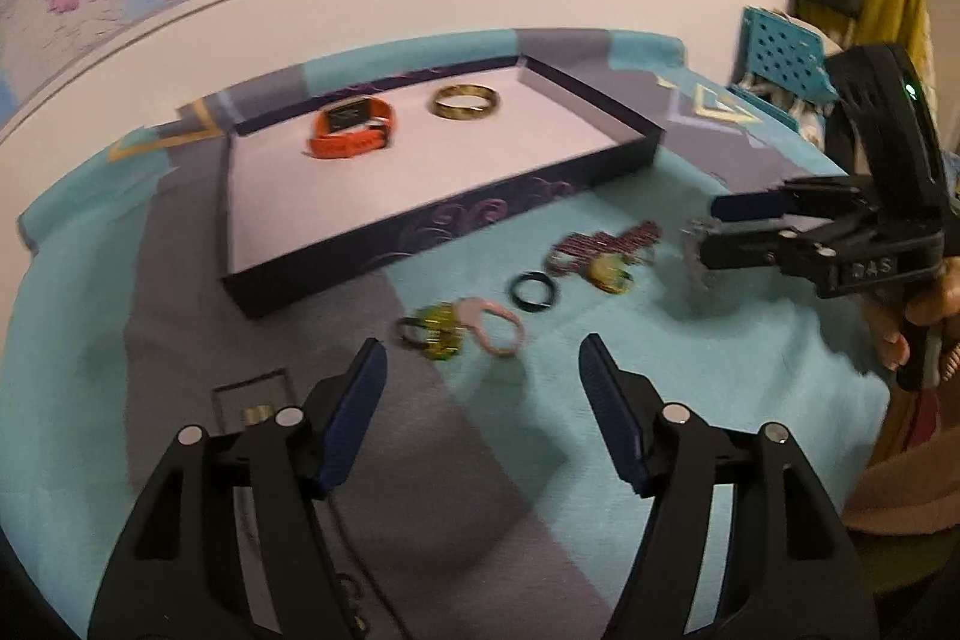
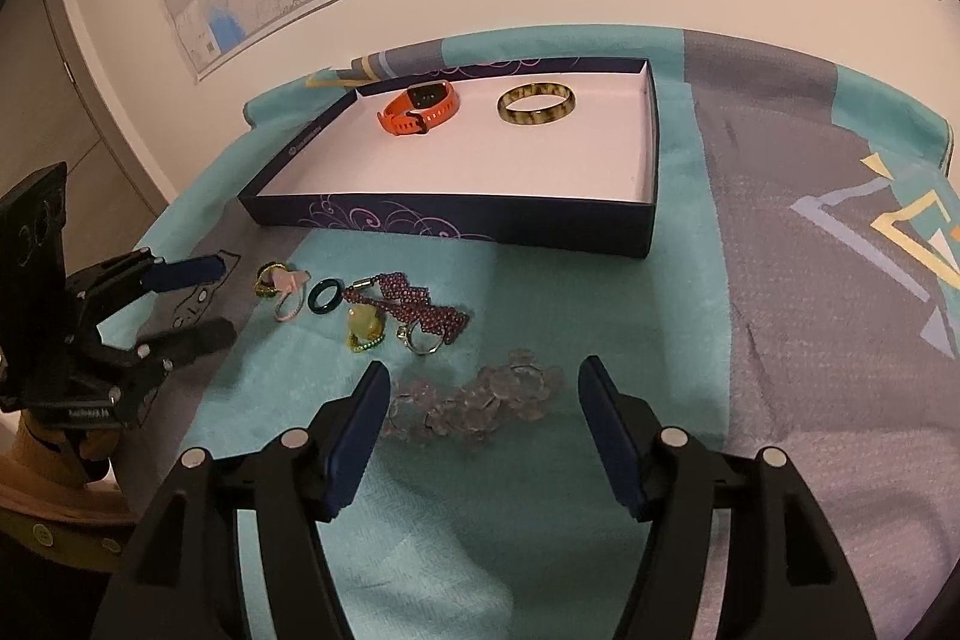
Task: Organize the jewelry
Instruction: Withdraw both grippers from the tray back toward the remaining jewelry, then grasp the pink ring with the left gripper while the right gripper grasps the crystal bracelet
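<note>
Jewelry lies in two groups on the teal and grey cloth (image 2: 600, 520). Left to right in the right wrist view: the left gripper (image 2: 207, 301), jaws spread and holding nothing, sits at the cloth's left edge; just beside it lie a pink loop with a green ring (image 2: 282, 289), a dark green ring (image 2: 324, 296), a yellow-green pendant (image 2: 364, 325), a maroon beaded chain (image 2: 420, 307) and a silver ring (image 2: 423, 340), several touching or overlapping. Nearer the camera, a clear bead bracelet (image 2: 474, 403) rests on the cloth between the spread fingers of the right gripper (image 2: 480, 424), which is released and has not closed on it. Behind, the dark tray (image 2: 456, 226) already holds an orange watch (image 2: 420, 107) and, to its right, a tortoiseshell bangle (image 2: 537, 103), well apart. In the blurred left wrist view the right gripper (image 1: 708, 226) appears to hover over the bracelet, though contact cannot be judged. Risks: the loose bead bracelet may slip or sag from a pinch on only a few beads; the pile of the cloth may snag it; reaching for the clustered pieces could drag a neighbour along, since the chain and rings overlap.
</note>
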